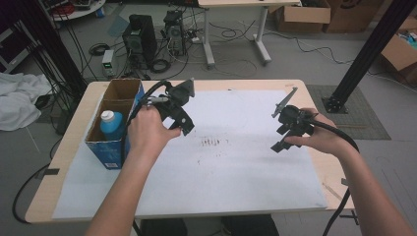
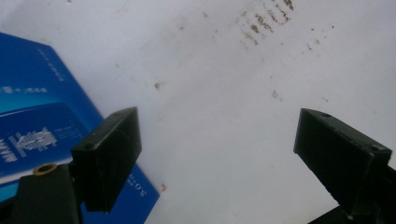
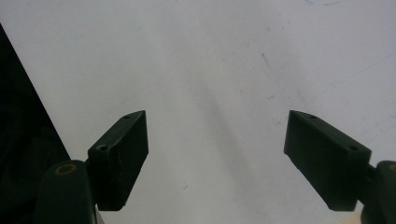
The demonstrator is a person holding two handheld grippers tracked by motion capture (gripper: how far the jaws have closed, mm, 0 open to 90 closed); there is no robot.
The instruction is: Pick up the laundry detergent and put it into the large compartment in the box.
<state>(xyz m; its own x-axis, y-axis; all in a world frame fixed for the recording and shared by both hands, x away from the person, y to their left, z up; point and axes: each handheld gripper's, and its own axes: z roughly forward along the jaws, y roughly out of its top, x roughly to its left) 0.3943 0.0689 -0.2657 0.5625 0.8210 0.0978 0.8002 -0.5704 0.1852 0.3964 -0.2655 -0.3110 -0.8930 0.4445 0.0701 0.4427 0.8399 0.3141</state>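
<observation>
Wooden table (image 1: 64, 162): white sheet (image 1: 236, 182), blue box (image 1: 114, 129).

Both forearms are bare — no sleeves. The left gripper (image 1: 179, 110) and right gripper (image 1: 290, 128) are black, each topped by a grey three-cornered plate and trailing a thick black cable. Jaws are blocky black pads with small screw holes — brass-ringed fittings sit at their bases.

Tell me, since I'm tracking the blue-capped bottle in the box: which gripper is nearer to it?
Left. The left gripper hangs open just right of the cardboard box holding the bottle; the right gripper sits open across the white sheet, far right.
</observation>
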